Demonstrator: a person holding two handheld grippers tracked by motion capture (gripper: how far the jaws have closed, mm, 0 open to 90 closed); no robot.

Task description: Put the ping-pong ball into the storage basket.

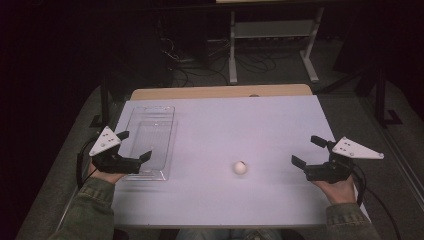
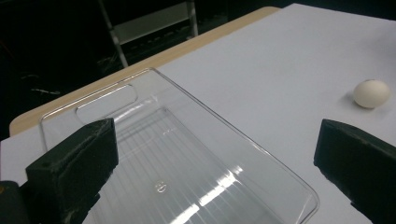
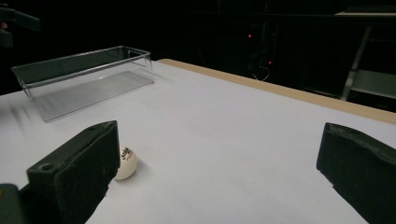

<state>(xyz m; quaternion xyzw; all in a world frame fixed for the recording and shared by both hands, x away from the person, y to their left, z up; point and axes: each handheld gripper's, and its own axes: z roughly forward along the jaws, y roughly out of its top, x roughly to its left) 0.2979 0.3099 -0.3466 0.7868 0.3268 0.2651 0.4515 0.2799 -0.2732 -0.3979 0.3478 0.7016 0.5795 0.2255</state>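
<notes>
A small white ball (image 1: 240,168) lies on the white table sheet, near the middle front; it also appears as the ball (image 2: 371,93) and the ball (image 3: 125,163), with a dark printed mark. A clear empty plastic tray (image 1: 150,142) sits at the left, seen again as the tray (image 2: 177,154) and the tray (image 3: 84,77). My left gripper (image 1: 134,146) is open, held over the tray's near left corner. My right gripper (image 1: 308,151) is open at the right, jaws pointing left toward the ball, about a hand's width from it.
The white sheet (image 1: 225,125) covers a wooden table whose far edge (image 1: 220,92) shows bare. Beyond it stands a white metal rack (image 1: 272,35) with cables on a dark floor. Bare sheet lies between tray and ball.
</notes>
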